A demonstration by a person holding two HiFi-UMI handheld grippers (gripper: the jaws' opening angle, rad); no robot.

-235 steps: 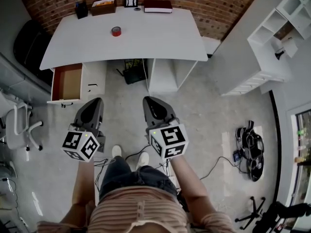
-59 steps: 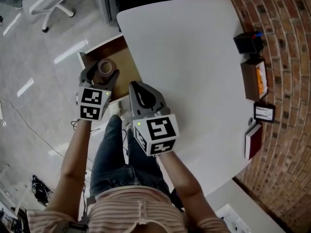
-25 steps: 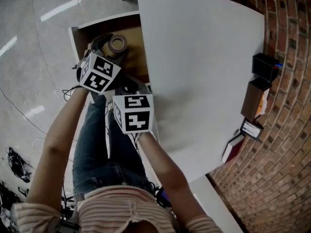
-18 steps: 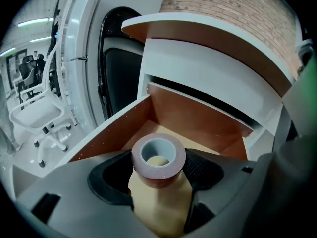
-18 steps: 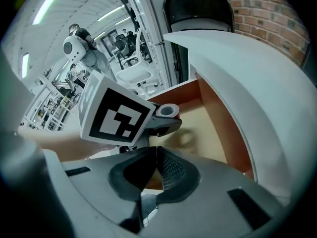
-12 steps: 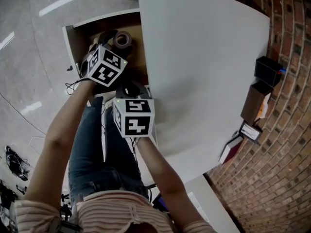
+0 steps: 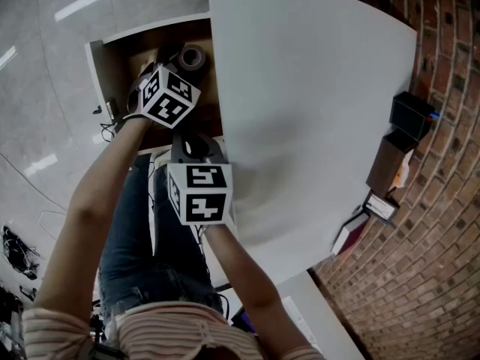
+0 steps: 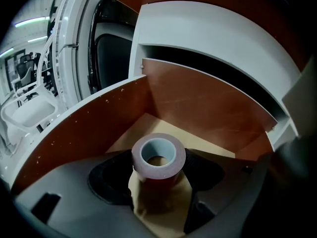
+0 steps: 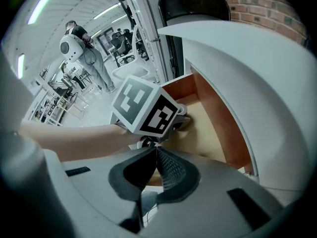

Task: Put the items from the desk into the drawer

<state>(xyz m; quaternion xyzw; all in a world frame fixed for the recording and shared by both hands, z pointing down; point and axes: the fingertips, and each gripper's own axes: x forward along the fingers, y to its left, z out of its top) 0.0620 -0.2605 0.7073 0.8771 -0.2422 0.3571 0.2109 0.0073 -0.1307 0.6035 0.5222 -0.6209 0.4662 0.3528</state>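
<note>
A roll of red-brown tape (image 7: pixel 192 57) sits between the jaws of my left gripper (image 7: pixel 184 60), inside the open wooden drawer (image 7: pixel 120 51) at the white desk's (image 7: pixel 300 111) left end. In the left gripper view the tape roll (image 8: pixel 158 157) stands on end, low over the drawer floor (image 8: pixel 148 128), with both pads against its sides. My right gripper (image 7: pixel 191 145) hovers by the desk's front edge, just behind the left one, shut with nothing in it. In the right gripper view its pads (image 9: pixel 168 170) meet, and the left gripper's marker cube (image 9: pixel 144 110) shows over the drawer (image 9: pixel 208 108).
Along the brick wall at the desk's back stand a black box (image 7: pixel 412 115), a brown tray (image 7: pixel 386 163), a small picture frame (image 7: pixel 380 206) and a dark red book (image 7: pixel 349 235). A white office chair (image 8: pixel 29 108) stands beyond the drawer. A person (image 9: pixel 91 53) stands far off.
The tape, which lay on the desk at first, is now held in my left gripper. Over the last second that gripper moved deeper into the drawer; the right one barely shifted.
</note>
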